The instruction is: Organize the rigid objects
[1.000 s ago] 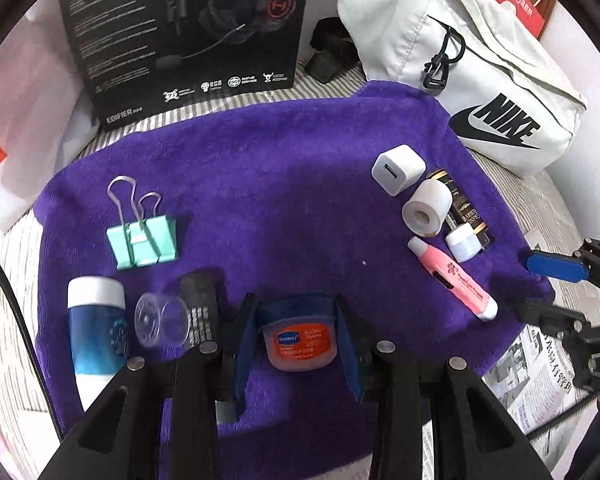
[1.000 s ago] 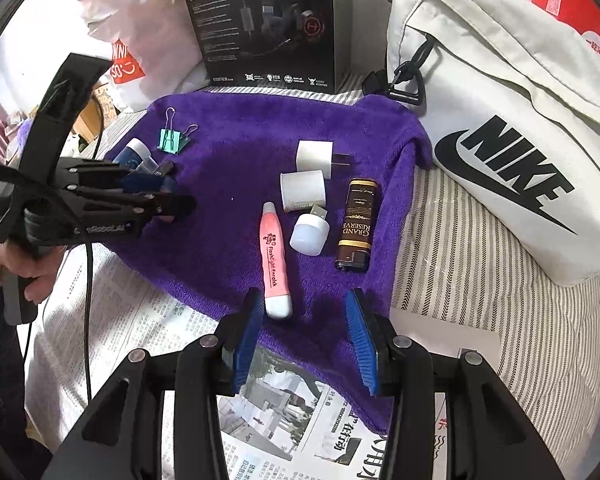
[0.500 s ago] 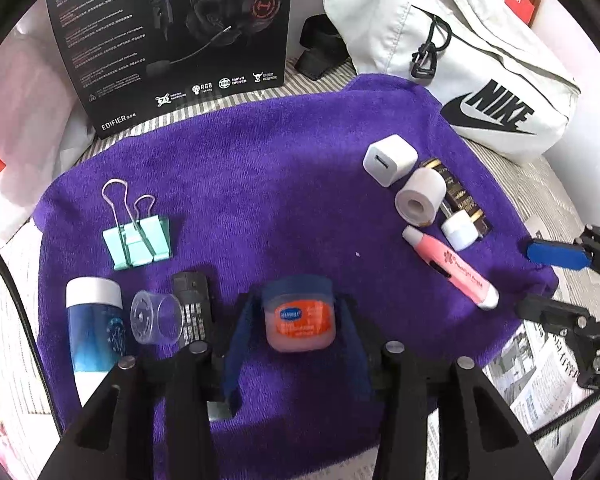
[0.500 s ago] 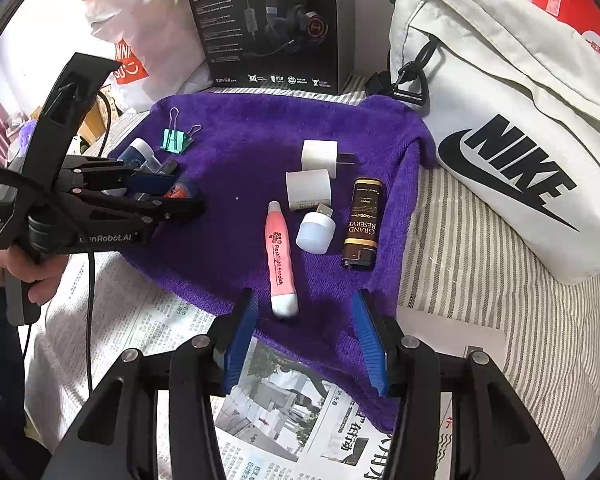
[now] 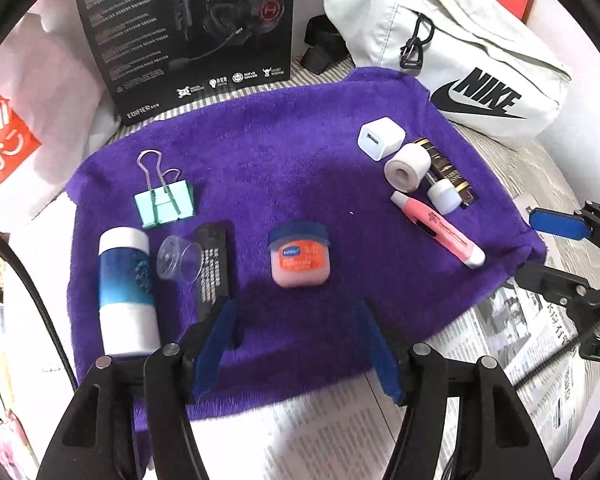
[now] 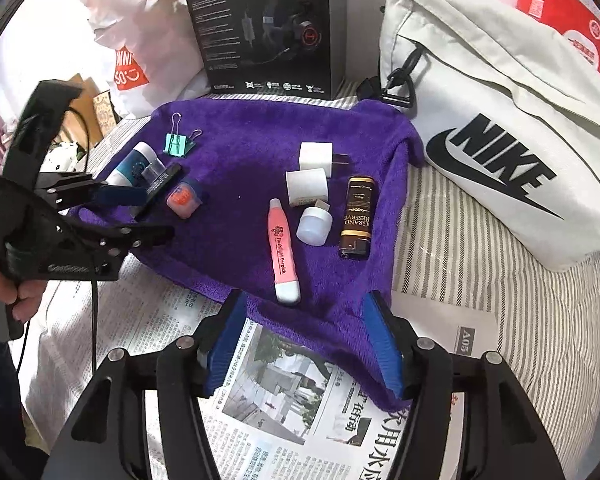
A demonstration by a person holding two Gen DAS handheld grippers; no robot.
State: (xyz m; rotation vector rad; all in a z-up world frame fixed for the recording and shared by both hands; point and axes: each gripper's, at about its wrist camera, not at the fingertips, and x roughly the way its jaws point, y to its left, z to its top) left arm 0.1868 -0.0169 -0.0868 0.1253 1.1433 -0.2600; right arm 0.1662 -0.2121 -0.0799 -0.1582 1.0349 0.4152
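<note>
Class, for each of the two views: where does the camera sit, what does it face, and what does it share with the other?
Left wrist: behind the open left tongs, facing the purple towel; right tongs at its right edge.
Right wrist: behind the open right tongs, facing the pink pen; left tongs and hand show.
Shared: orange jar.

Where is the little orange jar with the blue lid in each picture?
Left wrist view: the orange jar lies on the purple towel near the middle, just ahead of the open left gripper.
Right wrist view: the jar sits at the towel's left side, beside the left gripper.
Shared landmark: the green binder clip.
</note>
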